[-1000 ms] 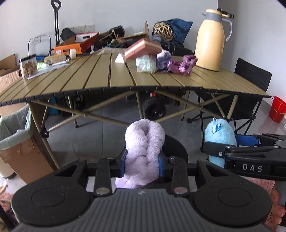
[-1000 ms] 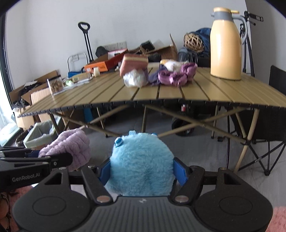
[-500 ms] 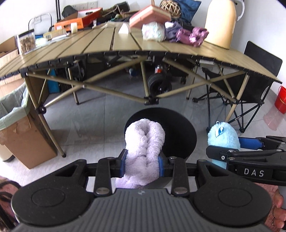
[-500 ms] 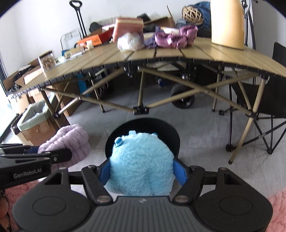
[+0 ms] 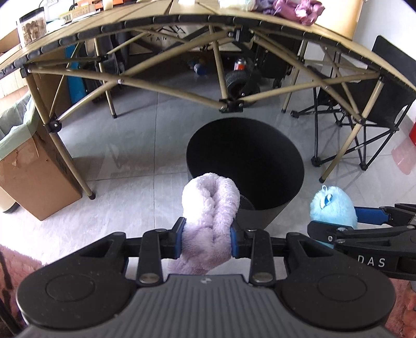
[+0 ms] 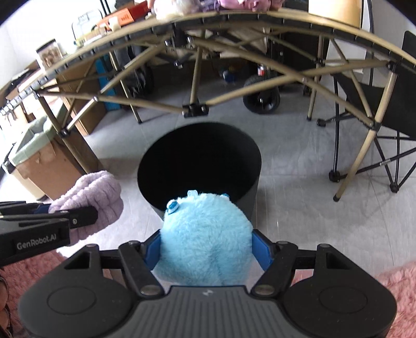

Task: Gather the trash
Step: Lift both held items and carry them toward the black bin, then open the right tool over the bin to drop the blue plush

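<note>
- Left gripper [image 5: 207,240]: black two-finger tool with blue pads, pinched tight on a folded lilac terry-cloth roll [image 5: 209,223]. The cloth bulges above the pads and hangs below them.
- Right gripper [image 6: 206,247]: same build, jaws set wider and pressed into the sides of a round light-blue fluffy plush toy [image 6: 205,239]. Pads dent the fur on both flanks.
- Plush toy: long soft pile, near-spherical; small blue plastic eyes and a white tag loop at its top. Its underside is hidden by the gripper body.
- Lilac roll: looped nap, doubled over into two rounded lobes; lower end cut off behind the gripper housing.
- Black cylindrical bin [image 5: 245,166]: smooth matte wall, open round mouth, standing on the pale grey tiled floor [image 5: 130,166] by the near edge of the table. Both held items sit over its near rim. Interior is dark; contents cannot be made out.
- Tan slatted folding table [image 5: 182,18]: metal cross-braced legs; only the near edge and underside show clearly, items on top are cropped.
- Brown cardboard box with green liner [image 5: 28,161]: beside the table's left leg, partly cut off.
- Black folding chair [image 6: 390,104]: at the right edge, partly out of frame.
- Pink shaggy rug [image 6: 390,280]: visible at the bottom corners only.
</note>
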`<state>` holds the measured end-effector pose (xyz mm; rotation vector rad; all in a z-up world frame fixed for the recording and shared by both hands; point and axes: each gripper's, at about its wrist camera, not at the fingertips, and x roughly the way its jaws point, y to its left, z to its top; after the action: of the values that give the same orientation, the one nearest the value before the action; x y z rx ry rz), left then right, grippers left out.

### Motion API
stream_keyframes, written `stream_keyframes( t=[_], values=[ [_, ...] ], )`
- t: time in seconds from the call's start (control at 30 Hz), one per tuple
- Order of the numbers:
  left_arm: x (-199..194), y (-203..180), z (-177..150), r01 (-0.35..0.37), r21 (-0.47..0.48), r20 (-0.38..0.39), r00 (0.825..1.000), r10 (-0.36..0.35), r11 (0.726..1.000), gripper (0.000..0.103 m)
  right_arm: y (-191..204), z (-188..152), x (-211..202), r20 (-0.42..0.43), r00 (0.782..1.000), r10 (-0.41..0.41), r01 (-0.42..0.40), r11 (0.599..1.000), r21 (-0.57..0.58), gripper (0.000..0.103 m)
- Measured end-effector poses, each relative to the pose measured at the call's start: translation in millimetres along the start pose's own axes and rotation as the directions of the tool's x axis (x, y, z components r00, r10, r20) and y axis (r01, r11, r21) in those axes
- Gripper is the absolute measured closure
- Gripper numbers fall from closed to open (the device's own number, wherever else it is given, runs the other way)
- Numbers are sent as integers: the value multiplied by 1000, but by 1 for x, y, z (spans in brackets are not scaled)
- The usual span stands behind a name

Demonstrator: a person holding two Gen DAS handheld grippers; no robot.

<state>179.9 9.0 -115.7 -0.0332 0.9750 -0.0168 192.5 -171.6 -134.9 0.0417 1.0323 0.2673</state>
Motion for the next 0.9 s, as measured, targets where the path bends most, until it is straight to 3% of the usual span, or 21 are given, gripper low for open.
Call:
stream_keyframes(
  t=[0.37,0.9],
  values=[
    [20,2,5,-15,-17,-60,998,14,1000,70,-5,2,24,-79,997,-17,19,1000,17,34],
    [39,8,19,-45,-38,-84,996,42,998,70,0,32,38,-68,998,-3,4,1000,5,34]
  ],
)
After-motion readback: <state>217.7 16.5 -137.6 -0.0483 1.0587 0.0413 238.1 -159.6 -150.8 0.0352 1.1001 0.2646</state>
